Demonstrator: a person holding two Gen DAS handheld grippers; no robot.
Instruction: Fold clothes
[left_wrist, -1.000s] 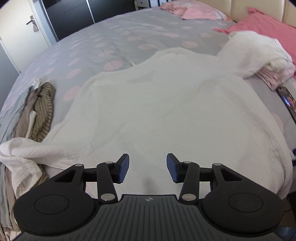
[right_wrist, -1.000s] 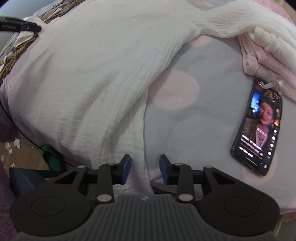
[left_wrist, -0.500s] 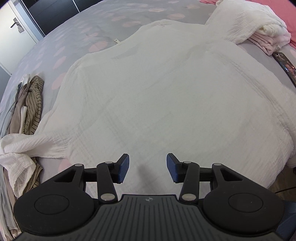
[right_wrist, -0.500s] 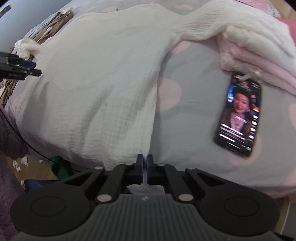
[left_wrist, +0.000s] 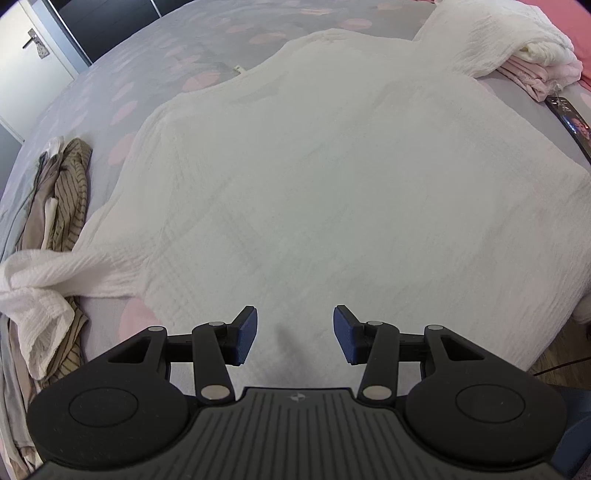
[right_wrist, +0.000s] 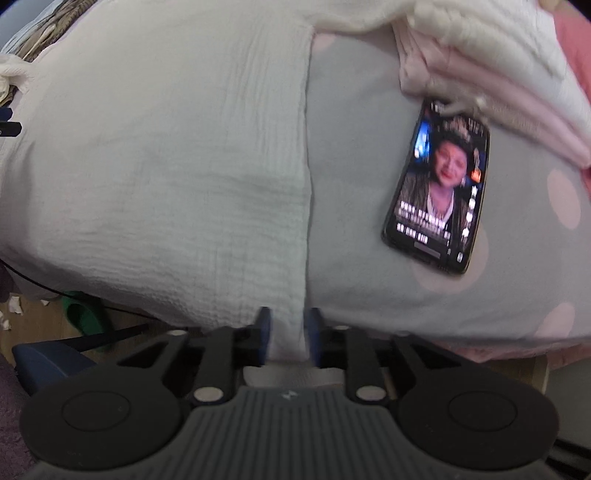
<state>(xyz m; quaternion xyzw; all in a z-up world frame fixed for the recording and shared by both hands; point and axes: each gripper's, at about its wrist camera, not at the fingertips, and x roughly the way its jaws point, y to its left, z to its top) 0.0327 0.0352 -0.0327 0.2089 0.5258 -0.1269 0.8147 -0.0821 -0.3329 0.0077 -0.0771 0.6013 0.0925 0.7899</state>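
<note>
A large white crinkled garment (left_wrist: 332, 184) lies spread flat on the bed, sleeves trailing to the left and the far right. My left gripper (left_wrist: 295, 332) hovers open over its near hem, with nothing between the fingers. In the right wrist view the garment's (right_wrist: 166, 166) right side edge runs straight down to my right gripper (right_wrist: 288, 332). Its jaws are opening, with the corner of the hem still between them but not pinched. This view is motion-blurred.
A lit phone (right_wrist: 439, 192) lies on the grey, pink-dotted bedcover (right_wrist: 369, 258) right of the garment. Folded pink and white clothes (right_wrist: 480, 66) are stacked behind it. Striped brown clothes (left_wrist: 70, 192) lie at the bed's left edge. A green slipper (right_wrist: 81, 314) sits on the floor.
The right gripper closed on the garment's hem corner, pulled the side edge straight, and its jaws have now parted again. The left gripper stayed open and tipped further down.
</note>
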